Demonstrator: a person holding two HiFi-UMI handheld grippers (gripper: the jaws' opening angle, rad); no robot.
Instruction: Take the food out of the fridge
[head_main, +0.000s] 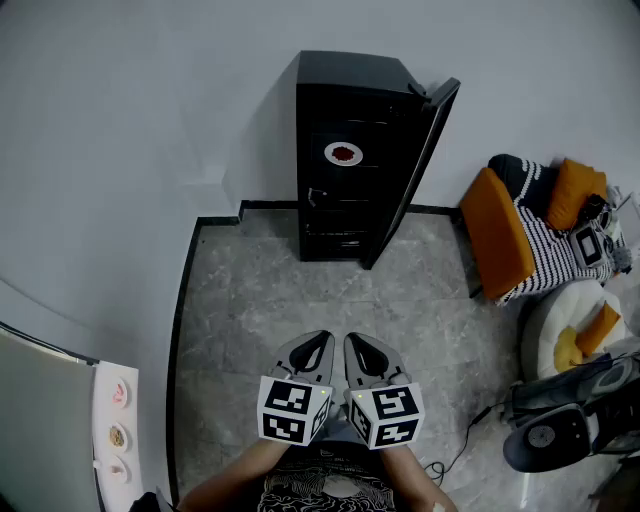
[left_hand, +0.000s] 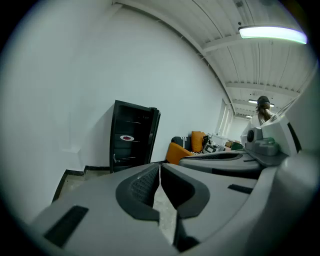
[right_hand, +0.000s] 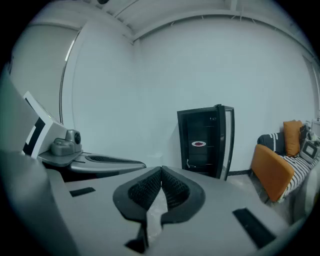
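A small black fridge (head_main: 350, 160) stands against the far wall with its door (head_main: 415, 170) swung open to the right. On an upper shelf sits a white plate of red food (head_main: 343, 153), also visible as the plate (left_hand: 127, 138) and the plate (right_hand: 199, 144). My left gripper (head_main: 322, 340) and right gripper (head_main: 352, 342) are held side by side low in the head view, well short of the fridge. Both are shut with nothing between the jaws. The left gripper (left_hand: 160, 167) and right gripper (right_hand: 161, 171) each show tips touching.
An orange and striped sofa (head_main: 530, 225) with cushions stands right of the fridge. A white beanbag (head_main: 570, 335) and a dark machine (head_main: 560, 420) with a cable lie at the right. A white counter (head_main: 115, 420) with small dishes is at lower left. Grey stone floor (head_main: 290, 300) stretches toward the fridge.
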